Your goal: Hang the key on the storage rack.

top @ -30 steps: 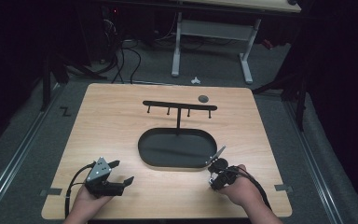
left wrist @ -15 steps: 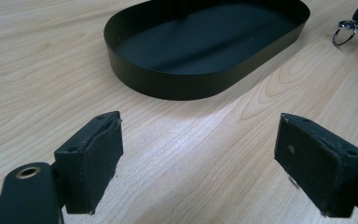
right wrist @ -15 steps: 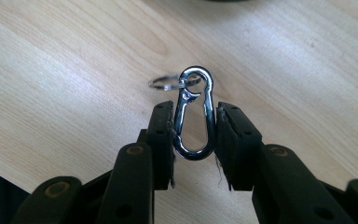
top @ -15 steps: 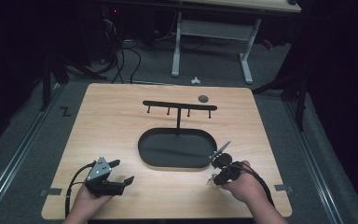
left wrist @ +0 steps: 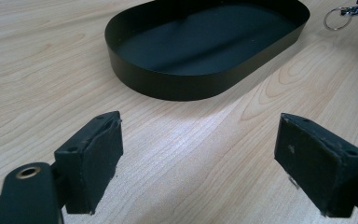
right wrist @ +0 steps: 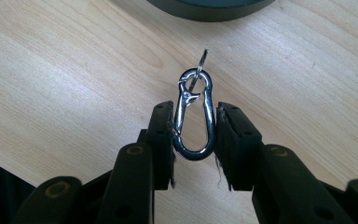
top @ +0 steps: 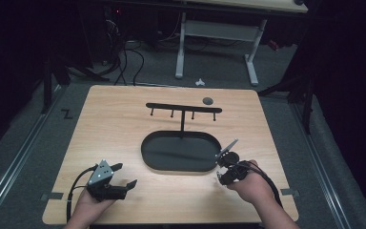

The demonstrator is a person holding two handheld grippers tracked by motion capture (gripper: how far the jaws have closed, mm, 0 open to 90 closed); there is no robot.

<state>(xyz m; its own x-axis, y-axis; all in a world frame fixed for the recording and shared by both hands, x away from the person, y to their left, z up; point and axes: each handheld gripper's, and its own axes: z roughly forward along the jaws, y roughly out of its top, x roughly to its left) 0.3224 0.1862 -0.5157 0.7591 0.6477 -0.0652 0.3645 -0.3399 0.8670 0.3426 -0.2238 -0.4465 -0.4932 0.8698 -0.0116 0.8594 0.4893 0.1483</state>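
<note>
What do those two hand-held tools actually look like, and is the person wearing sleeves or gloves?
Both are black. The left gripper carries a grey three-cornered plate and trails a looping black cable. Its two blocky jaws have flat dark pads and brass-coloured rivets. The right gripper has the same black jaws and also trails black cable. Forearms show no sleeves; hands show no gloves.

Black oval tray [top: 181, 164] (empty-looking) mid-table — left tool [top: 124, 175], right tool [top: 223, 164] flanking.
</note>
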